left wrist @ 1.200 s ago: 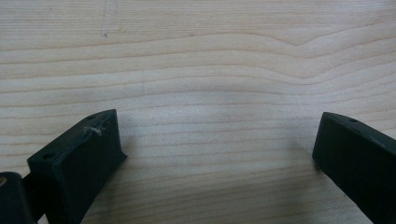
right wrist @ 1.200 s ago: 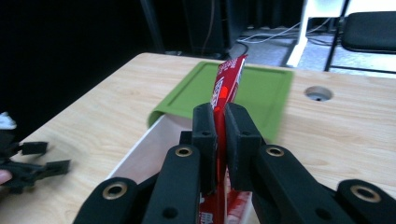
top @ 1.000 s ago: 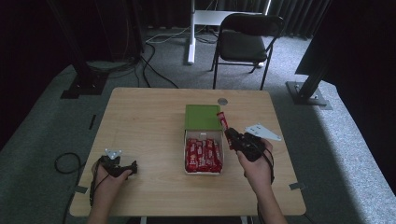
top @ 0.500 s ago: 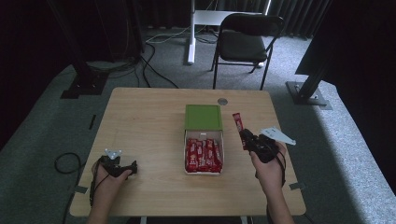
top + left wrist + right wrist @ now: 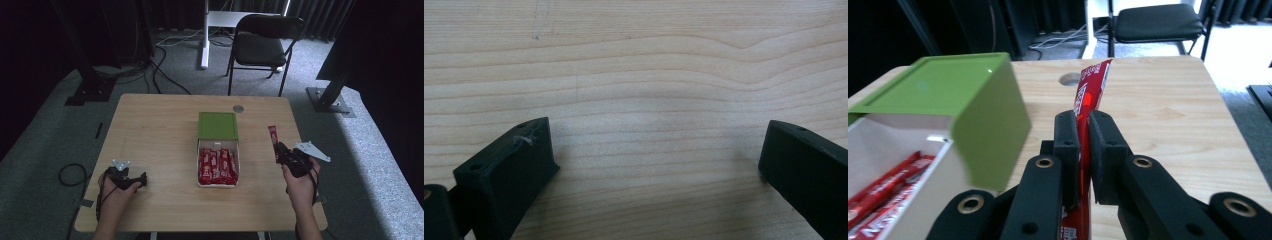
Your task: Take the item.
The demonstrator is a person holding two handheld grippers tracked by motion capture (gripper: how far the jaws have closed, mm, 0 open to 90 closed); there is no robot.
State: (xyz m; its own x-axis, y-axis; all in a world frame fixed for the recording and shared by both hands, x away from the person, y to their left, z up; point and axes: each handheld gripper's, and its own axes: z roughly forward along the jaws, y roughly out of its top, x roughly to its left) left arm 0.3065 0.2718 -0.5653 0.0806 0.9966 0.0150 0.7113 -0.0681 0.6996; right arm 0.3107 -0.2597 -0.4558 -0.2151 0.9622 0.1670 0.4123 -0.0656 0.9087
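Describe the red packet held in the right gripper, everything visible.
The long, narrow red foil-like stick packet carries white lettering too blurred to read. It is clamped flat between the black jaws of the right gripper, which press on its lower part; its upper part juts free past the jaw tips. In the high view it is held over the wooden table, right of the open white box with the green lid, apart from the box.

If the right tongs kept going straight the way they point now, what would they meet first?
Probably nothing soon: the right tongs, shut on a red sachet, point across bare table, passing beside the green lid. Depth is uncertain.
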